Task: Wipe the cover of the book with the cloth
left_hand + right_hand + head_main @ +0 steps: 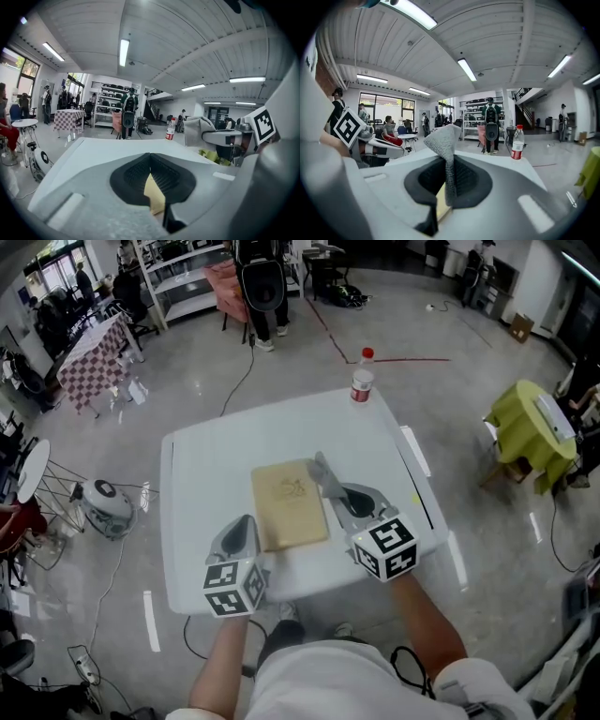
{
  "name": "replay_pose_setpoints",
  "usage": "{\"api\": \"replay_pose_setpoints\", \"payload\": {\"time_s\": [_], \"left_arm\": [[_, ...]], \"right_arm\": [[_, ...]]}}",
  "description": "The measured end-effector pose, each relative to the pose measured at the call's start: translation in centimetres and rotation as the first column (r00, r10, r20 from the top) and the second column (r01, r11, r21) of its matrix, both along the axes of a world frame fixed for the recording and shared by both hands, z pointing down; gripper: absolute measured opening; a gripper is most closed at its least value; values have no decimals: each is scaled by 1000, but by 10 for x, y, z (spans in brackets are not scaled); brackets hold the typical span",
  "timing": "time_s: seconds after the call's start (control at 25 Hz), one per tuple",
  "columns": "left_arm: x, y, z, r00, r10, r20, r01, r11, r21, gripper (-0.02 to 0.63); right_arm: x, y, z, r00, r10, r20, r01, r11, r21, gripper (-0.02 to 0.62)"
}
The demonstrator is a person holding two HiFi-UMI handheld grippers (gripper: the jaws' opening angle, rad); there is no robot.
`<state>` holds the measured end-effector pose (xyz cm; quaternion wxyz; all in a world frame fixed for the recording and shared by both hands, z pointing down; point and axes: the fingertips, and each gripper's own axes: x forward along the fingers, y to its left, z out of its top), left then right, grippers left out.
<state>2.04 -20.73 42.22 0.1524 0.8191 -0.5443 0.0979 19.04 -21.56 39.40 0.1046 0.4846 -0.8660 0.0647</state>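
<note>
One white worktop (206, 465) fills the middle of the head view, and the tan book (289, 504) lies flat at its centre, cover up. Your left tool (246, 524) sits at the book's lower left edge, its jaws drawn together at the tips; tan shows through the gap behind them. Your right tool (345, 493) is at the book's right edge, clamped on the grey cloth (323, 474), which sticks out past the jaws over the book's upper right corner. Toward the frame's top, a red-capped bottle (362, 382) stands at the worktop's far edge.
</note>
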Motion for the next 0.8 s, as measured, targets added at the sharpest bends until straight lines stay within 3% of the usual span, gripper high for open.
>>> {"api": "replay_pose_setpoints", "payload": {"time_s": [0.8], "left_arm": [[18, -1, 4, 999, 40, 33, -40, 999, -2, 6]], "right_arm": [[-1, -6, -1, 1000, 5, 8, -6, 1000, 13, 15]]}}
